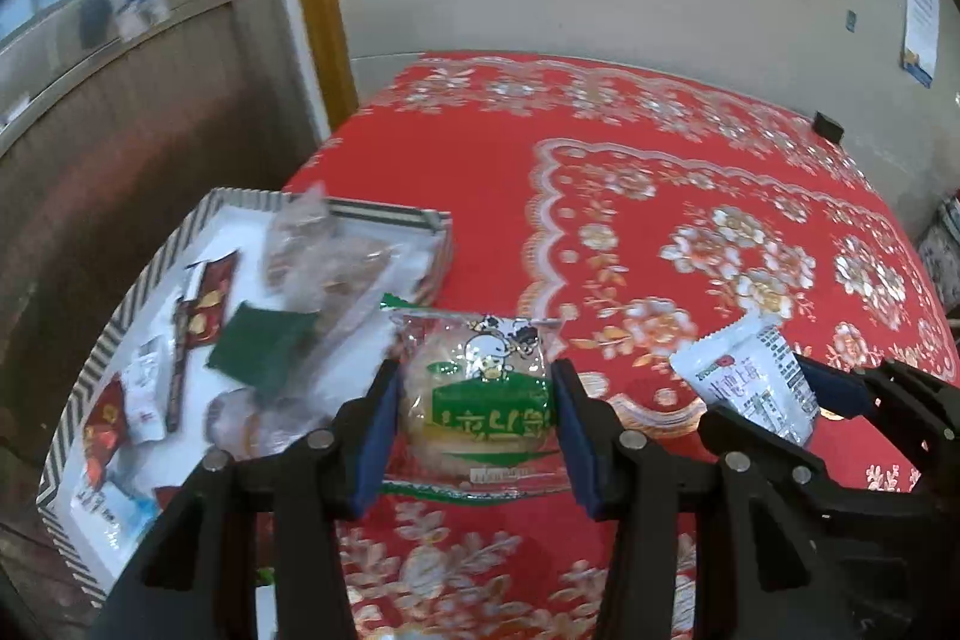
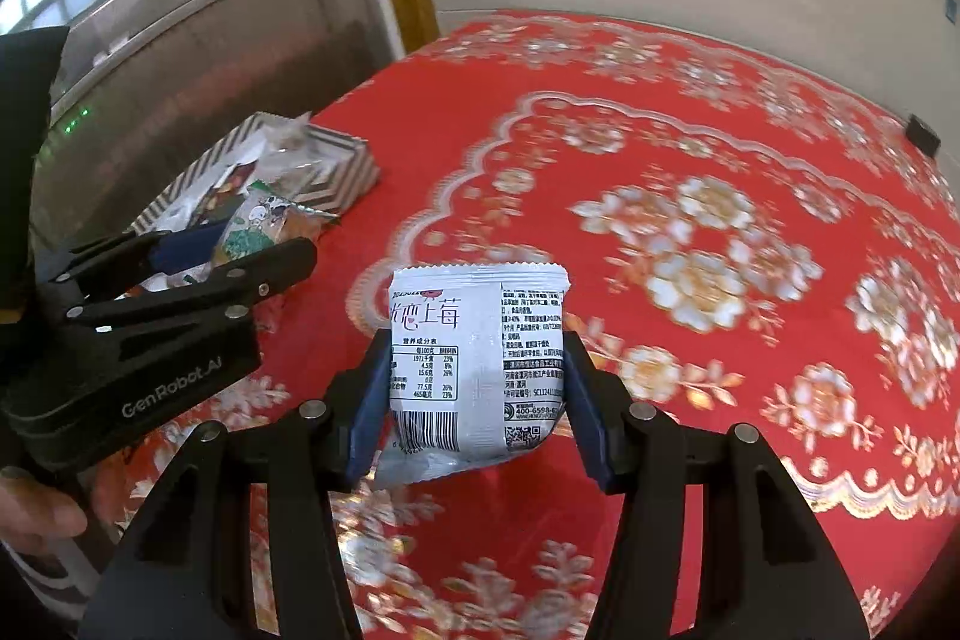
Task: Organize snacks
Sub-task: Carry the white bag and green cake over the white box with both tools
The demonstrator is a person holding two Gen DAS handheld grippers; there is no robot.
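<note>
At the left edge of the table sits the striped box [image 1: 84, 388], a shallow white-floored cardboard tray with black-and-white chevron walls. It already holds a loose heap of snacks: flat red-and-gold sachets [image 1: 207, 301], a matte dark green packet [image 1: 264, 352], and crinkled clear bags of round pastries [image 1: 324, 262], so a good share of the sorting looks done.

Just right of the box, the left gripper [image 1: 474, 415] is clamped on a wrapped round cake [image 1: 477, 394]. Its blue pads press both sides of a glossy transparent wrapper with a green band and a cartoon cow, held above the table at the box's near corner.

Further right, the right gripper [image 2: 474, 400] squeezes a white snack pouch [image 2: 477, 358], a puffy, pillow-shaped foil pack with crimped ends, printed nutrition table and barcode facing the camera. It hangs over the red tablecloth [image 2: 750, 130], a slick, embroidered-looking cloth with gold-and-white flowers.

No other loose snacks show on the cloth; by my judgement these two carried packs are what remains to go into the box.
</note>
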